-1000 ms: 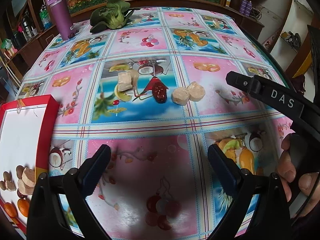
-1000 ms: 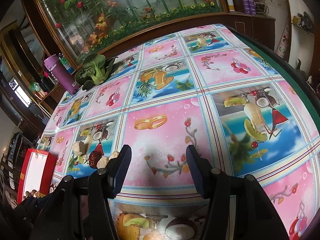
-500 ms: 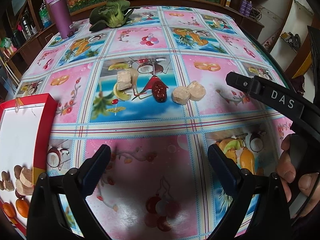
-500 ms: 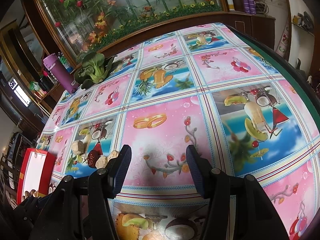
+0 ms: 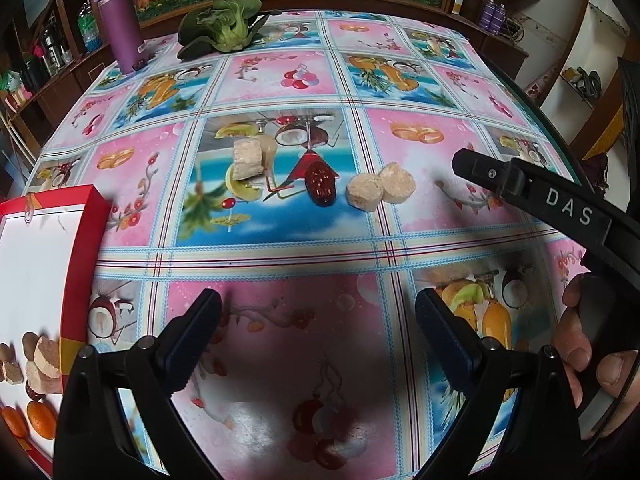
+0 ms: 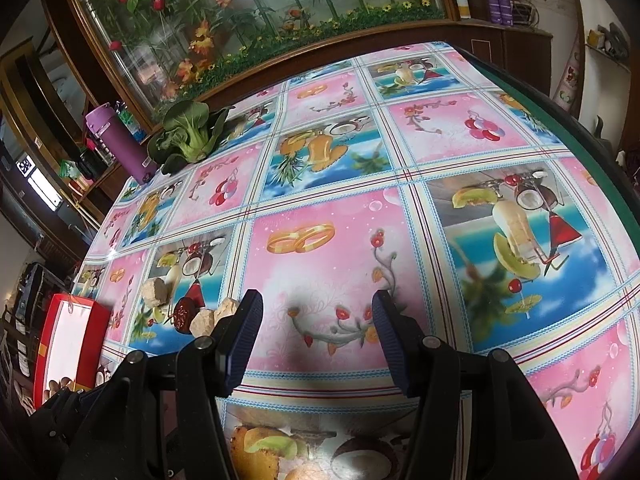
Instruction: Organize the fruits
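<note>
On the patterned tablecloth lie a pale square chunk, a dark red date and two pale round pieces, all a short way beyond my left gripper, which is open and empty. A red-rimmed white tray at the left holds several pale pieces, brown pieces and small oranges. The other gripper's black body crosses the right side, held by a hand. In the right wrist view my right gripper is open and empty, with the date, pale chunk and tray to its left.
A purple bottle and a green bok choy stand at the table's far edge, before a wooden ledge with artificial flowers. The table's dark green edge curves along the right. Shelves with clutter are at the far left.
The left gripper has edged forward and slightly right, so the fruit pieces look a little nearer and less of the tray shows. The right gripper has barely moved. Both stay open.
</note>
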`<action>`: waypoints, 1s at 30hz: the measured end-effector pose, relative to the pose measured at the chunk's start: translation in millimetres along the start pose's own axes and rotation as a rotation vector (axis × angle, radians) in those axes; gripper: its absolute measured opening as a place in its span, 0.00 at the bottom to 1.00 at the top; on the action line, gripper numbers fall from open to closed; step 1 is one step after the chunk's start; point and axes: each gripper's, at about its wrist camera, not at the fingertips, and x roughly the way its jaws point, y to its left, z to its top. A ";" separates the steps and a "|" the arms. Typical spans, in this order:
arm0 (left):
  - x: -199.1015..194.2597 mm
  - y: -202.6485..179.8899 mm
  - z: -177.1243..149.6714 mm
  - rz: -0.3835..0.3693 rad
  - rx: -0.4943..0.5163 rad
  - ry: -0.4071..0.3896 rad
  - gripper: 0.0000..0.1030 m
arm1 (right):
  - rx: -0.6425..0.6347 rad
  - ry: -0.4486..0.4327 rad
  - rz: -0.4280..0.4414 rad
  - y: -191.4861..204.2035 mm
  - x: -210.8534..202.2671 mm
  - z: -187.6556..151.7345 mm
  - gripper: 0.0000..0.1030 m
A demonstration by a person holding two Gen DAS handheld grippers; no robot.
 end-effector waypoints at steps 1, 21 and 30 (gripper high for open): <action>0.2 0.5 0.1 0.001 0.000 0.001 0.95 | 0.000 0.002 0.002 0.1 0.2 0.1 0.55; 0.3 21.1 6.5 0.002 -0.002 -0.042 0.95 | 0.019 -0.004 0.025 -3.8 -5.3 3.2 0.55; 8.1 8.1 17.9 -0.053 0.035 -0.036 0.95 | 0.021 0.009 0.023 -3.8 -2.9 3.3 0.55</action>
